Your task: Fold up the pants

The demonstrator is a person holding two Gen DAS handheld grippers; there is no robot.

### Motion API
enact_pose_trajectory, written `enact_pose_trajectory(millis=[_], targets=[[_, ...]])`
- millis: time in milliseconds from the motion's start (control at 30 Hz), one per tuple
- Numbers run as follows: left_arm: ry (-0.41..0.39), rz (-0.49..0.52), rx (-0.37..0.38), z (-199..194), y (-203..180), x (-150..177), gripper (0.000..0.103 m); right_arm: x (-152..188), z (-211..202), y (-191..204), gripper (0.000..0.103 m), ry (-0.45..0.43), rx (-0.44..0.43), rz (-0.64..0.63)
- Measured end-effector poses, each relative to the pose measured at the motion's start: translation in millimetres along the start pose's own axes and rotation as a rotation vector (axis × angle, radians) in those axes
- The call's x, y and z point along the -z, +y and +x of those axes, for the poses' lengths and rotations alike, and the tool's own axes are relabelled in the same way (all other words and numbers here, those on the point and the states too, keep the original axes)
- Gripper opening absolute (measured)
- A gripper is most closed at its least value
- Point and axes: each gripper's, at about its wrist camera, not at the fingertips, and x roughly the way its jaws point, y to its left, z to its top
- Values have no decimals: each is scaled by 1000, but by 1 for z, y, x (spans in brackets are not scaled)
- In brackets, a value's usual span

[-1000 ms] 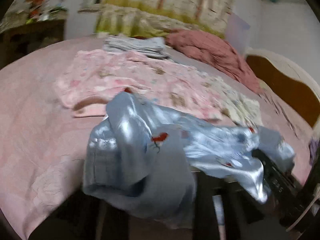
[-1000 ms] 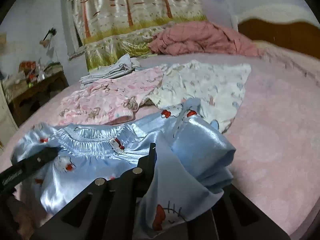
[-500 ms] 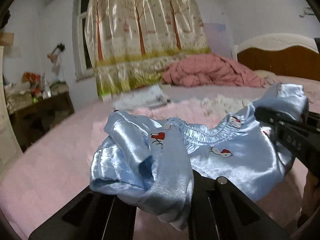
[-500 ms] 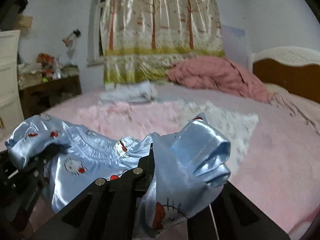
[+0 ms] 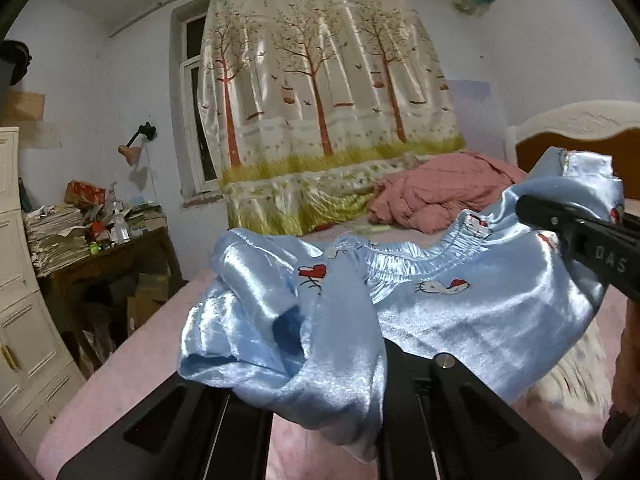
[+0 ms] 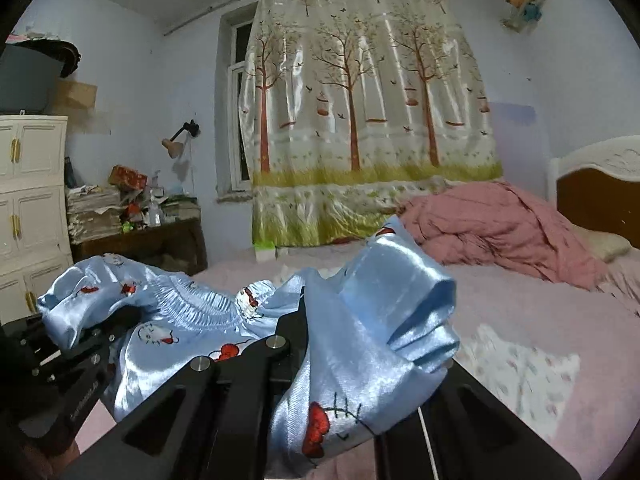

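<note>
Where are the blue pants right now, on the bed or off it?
Off it: the blue satin pants hang above the pink bed, stretched by the waistband between the left gripper and the right gripper, in front of the tree-print curtain.

Tree-print curtain [image 6: 368,112] over window. Rumpled pink quilt [image 6: 500,228] on bed [image 6: 560,320] near wooden headboard [image 6: 596,196]. Cluttered dark desk [image 5: 108,260] at left, wall lamp [image 6: 178,142] above; white cabinet [image 6: 28,192] beside.

Both the left gripper [image 5: 340,360] and right gripper [image 6: 340,360] are raised, fingers clamped.
</note>
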Motion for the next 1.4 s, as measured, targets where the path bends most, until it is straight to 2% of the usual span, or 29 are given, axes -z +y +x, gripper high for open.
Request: enact_pose_trajectory(millis=[133,200,300,400,467,633,800,900,1000,1100,1233,1333,1367,1400], targets=[[3,-48,-4,72,19,-29,6,-37,69,3,6,-13,-6,0],[32,-71,28,122,28,-42,6,-57,115,-2,6,-20,-10,45],[16,-21,-25,183,31,-53,6,-78,184,-13,6,-23,-19,120],[-7,47,-78,237,27,-58,6,-87,253,-14,6,-32,1,110],[-2,60,-82,271,25,-56,6,-88,295,-15,6,-34,12,98],[83,23,-27,355,37,-21,6,-66,395,-19,6,-11,41,68],[201,-23,3,406,48,33,6,-5,473,-23,6,138,33,10],[292,-67,31,428,54,55,6,35,503,-24,6,238,38,-13],[359,-141,47,445,64,66,11,61,525,-22,6,327,67,-63],[404,-149,56,449,66,74,25,75,528,-23,6,383,88,-85],[432,-155,34,451,69,72,39,75,524,-31,7,393,84,-54],[449,-188,42,451,74,71,40,75,521,-34,16,392,90,-52],[454,-194,44,451,76,70,40,74,521,-35,25,388,98,-60],[459,-199,47,453,77,68,41,73,519,-36,42,381,127,-71]])
